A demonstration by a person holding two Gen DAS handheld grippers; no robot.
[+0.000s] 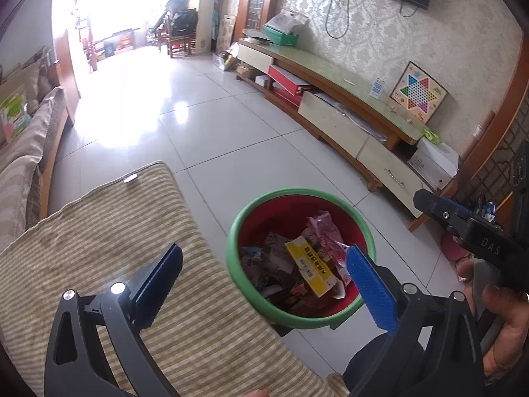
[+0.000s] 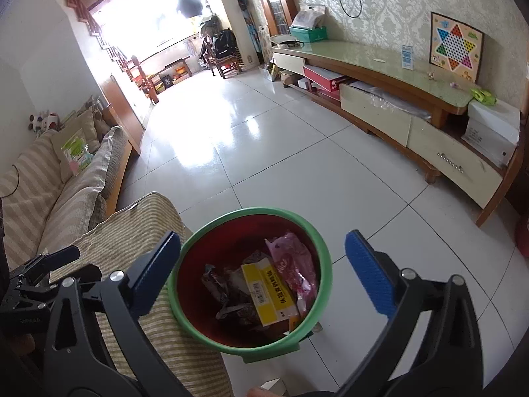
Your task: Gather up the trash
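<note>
Bin: a red trash bin with a green rim (image 2: 325, 264) stands on the white tiled floor (image 2: 264, 152), touching or just beside the edge of a striped cloth-covered surface (image 1: 109, 231), presumably so that items cleared from that surface drop straight in.
Bin contents: a yellow carton (image 2: 267, 292), a pink wrapper (image 2: 294, 264) and dark crumpled wrappers (image 2: 228, 294) lie inside, well below the rim.
Left gripper (image 1: 264, 264): jaws spread wide, nothing between them; held above the cloth edge and the near side of the bin.
Right gripper (image 2: 263, 259): jaws spread wide, empty; poised directly over the bin mouth, a position consistent with a drop point.
Striped surface: no loose trash is visible on the part in view.
Surroundings: a sofa (image 2: 66, 178) along the left wall, a low TV cabinet (image 2: 396, 76) on the right, well apart from the bin.
Task status (judgement): collection appears largely done, since the visible trash sits in the bin and both claws are free.
</note>
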